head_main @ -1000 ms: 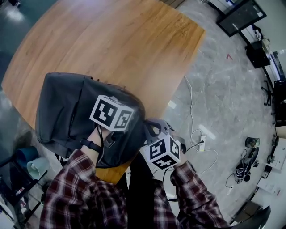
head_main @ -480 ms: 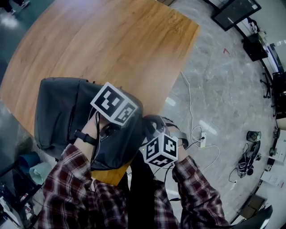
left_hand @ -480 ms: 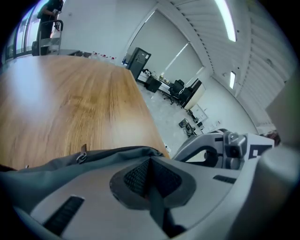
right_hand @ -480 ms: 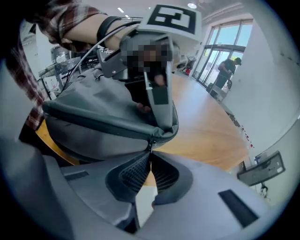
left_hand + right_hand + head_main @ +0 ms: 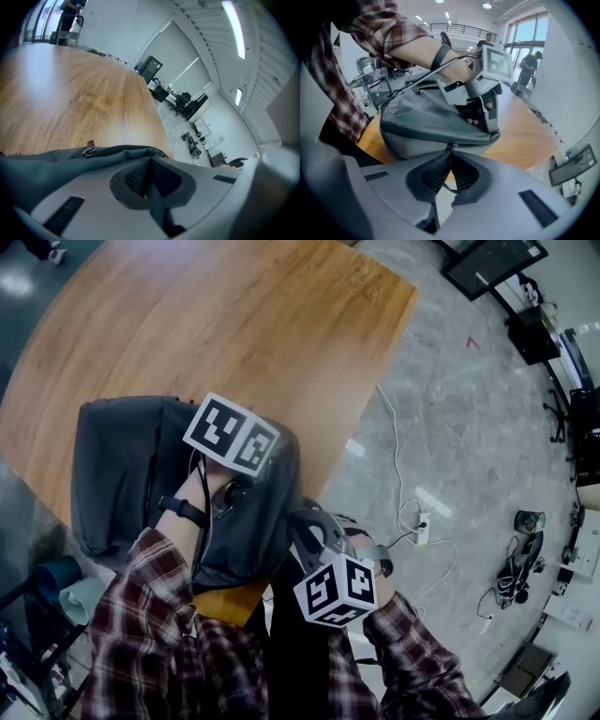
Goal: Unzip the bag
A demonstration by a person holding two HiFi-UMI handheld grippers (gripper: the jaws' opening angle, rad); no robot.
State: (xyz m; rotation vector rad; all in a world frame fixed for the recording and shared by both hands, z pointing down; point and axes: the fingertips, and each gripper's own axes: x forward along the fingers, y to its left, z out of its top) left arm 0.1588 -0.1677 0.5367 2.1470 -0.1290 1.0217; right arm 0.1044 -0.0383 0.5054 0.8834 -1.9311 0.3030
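Note:
A dark grey backpack (image 5: pixel 122 474) lies at the near edge of the round wooden table (image 5: pixel 234 324). My left gripper (image 5: pixel 248 451) rests on the bag's top right part, its tips hidden under the marker cube. In the left gripper view it (image 5: pixel 149 164) is shut, with the bag's fabric (image 5: pixel 56 164) at its tips and a brown-tabbed zipper pull (image 5: pixel 89 151) just to the left. My right gripper (image 5: pixel 305 517) is at the bag's near right end. In the right gripper view it (image 5: pixel 450 152) is shut on the zipper pull (image 5: pixel 451 143) of the bag (image 5: pixel 422 122), below the left gripper (image 5: pixel 485 110).
White cables and a power strip (image 5: pixel 422 540) lie on the grey floor to the right of the table. A dark monitor (image 5: pixel 492 268) stands at the top right. Teal stools (image 5: pixel 56 587) sit at the lower left. People (image 5: pixel 529 65) stand far off beyond the table.
My right gripper has drawn back toward the person, away from the table edge, still at the bag's end. The left gripper has shifted a little farther onto the bag.

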